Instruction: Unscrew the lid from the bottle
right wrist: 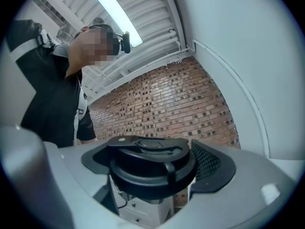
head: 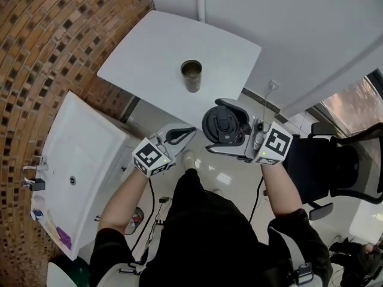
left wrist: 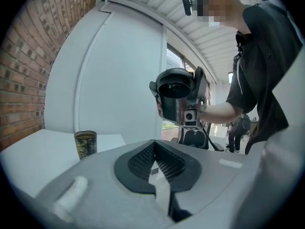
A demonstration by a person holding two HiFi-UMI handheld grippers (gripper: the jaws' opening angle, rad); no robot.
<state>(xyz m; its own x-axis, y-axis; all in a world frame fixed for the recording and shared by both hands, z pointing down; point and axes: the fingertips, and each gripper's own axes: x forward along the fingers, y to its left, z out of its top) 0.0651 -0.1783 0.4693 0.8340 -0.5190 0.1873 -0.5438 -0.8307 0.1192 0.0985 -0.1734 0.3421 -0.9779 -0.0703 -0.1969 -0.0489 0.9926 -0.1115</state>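
Observation:
The bottle, a dark metal cup with its mouth uncovered, stands upright on the white table. It also shows low at the left as the bottle in the left gripper view. Its black lid is held up off the table, with my right gripper shut on it. In the right gripper view the lid fills the space between the pads. My left gripper is shut with nothing in it, left of the lid and nearer me than the bottle. From the left gripper the lid appears raised, above and right of the bottle.
A white sink counter runs along the curved brick wall at the left. A black office chair stands at the right. White walls close the far side behind the table.

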